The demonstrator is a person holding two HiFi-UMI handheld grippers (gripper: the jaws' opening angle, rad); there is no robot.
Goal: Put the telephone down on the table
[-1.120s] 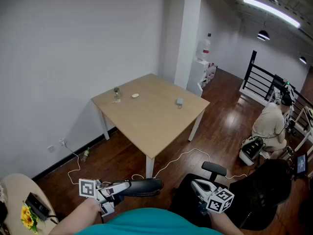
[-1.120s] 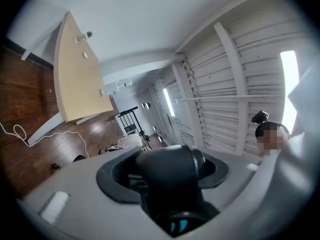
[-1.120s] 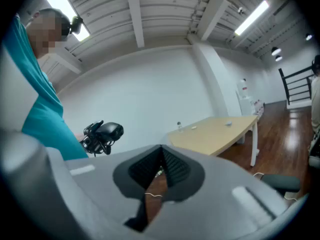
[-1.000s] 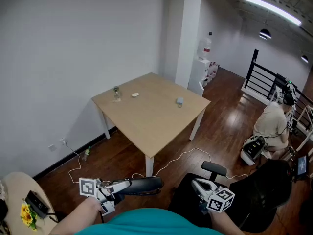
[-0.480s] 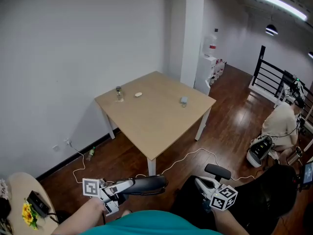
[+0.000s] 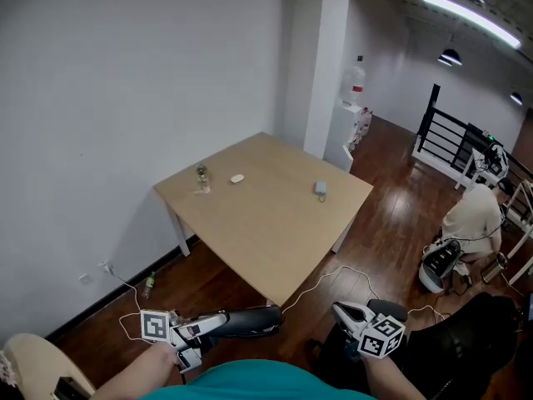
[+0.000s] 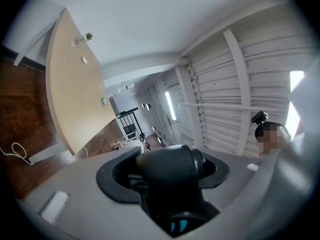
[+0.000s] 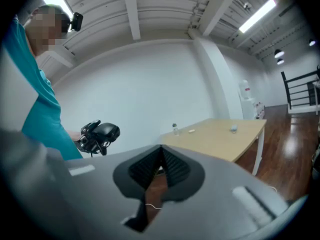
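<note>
Wooden table (image 6: 275, 232) (three small objects (image 6: 321, 189))

The surface (image 6: 266, 223) is viewed steeply from above, far off, by the head view, and is shared at low angle by both gripper views.

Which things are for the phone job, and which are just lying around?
For the job: telephone, held in the left tongs; table.
Just lying about: little bottle, white lump, grey thing on the table; cable on the floor.
</note>
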